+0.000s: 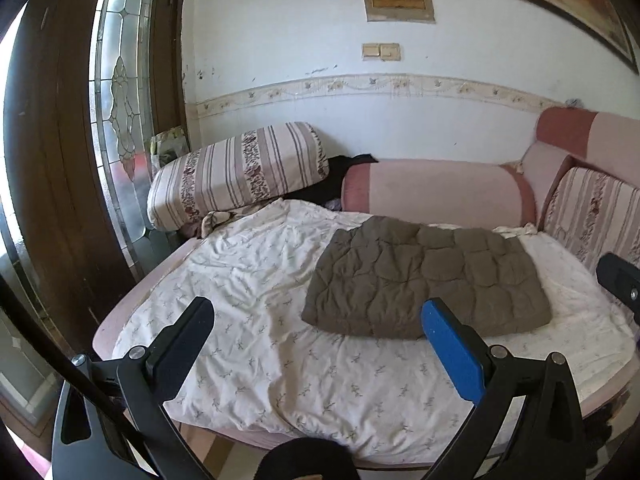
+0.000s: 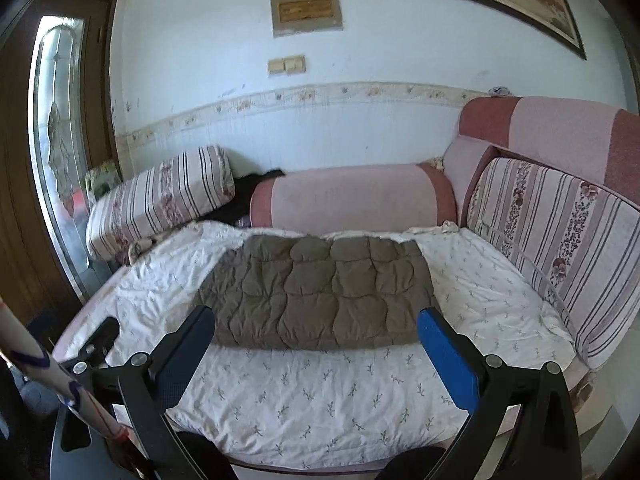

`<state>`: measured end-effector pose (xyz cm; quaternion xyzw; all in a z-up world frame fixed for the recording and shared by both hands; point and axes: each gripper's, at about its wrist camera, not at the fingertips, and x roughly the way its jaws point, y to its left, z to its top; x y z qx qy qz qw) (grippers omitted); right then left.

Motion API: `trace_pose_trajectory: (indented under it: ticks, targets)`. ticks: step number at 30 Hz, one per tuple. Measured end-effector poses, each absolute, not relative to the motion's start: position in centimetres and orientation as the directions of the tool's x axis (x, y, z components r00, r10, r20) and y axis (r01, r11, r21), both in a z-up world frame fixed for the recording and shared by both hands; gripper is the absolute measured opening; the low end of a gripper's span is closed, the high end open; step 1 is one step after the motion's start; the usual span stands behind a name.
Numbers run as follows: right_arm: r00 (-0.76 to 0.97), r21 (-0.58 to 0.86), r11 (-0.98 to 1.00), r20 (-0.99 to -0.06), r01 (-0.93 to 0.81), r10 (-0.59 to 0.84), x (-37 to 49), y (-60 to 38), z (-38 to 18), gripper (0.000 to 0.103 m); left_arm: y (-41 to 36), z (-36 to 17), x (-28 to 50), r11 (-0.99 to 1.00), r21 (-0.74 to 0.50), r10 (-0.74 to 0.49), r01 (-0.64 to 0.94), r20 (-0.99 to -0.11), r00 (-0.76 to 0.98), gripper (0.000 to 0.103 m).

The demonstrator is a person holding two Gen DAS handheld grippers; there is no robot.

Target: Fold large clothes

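Note:
A brown quilted garment (image 1: 428,280) lies folded into a flat rectangle on the white flowered sheet (image 1: 248,320) of a sofa bed; it also shows in the right wrist view (image 2: 320,292). My left gripper (image 1: 320,316) is open and empty, held above the sheet in front of the garment's left near corner. My right gripper (image 2: 316,324) is open and empty, held in front of the garment's near edge. The right gripper's tip shows at the right edge of the left wrist view (image 1: 620,280); the left gripper's tip shows in the right wrist view (image 2: 100,340).
Striped cushions (image 1: 240,172) (image 2: 560,256) and a pink bolster (image 1: 436,188) line the back and right side. A dark wooden door with glass (image 1: 116,120) stands at the left. A white wall is behind. A patterned pole (image 2: 52,376) crosses the right wrist view's lower left.

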<state>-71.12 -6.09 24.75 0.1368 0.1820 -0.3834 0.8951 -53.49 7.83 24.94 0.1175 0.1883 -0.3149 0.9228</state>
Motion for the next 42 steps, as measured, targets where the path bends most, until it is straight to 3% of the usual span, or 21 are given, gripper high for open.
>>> trace_pose_trajectory:
  ticks: [14, 42]
  targets:
    - [0.603, 0.085, 0.669, -0.527, 0.739, -0.599, -66.9, -9.5, 21.4, 0.103, 3.2, 20.9, -49.6, 0.720, 0.083, -0.534, 0.689, -0.568, 0.626, 0.103]
    - [0.567, 0.053, 0.654, -0.554, 0.755, -0.610, -65.3, -9.9, 19.9, 0.103, 2.4, 19.1, -48.5, 0.710, 0.066, -0.542, 0.701, -0.585, 0.604, 0.103]
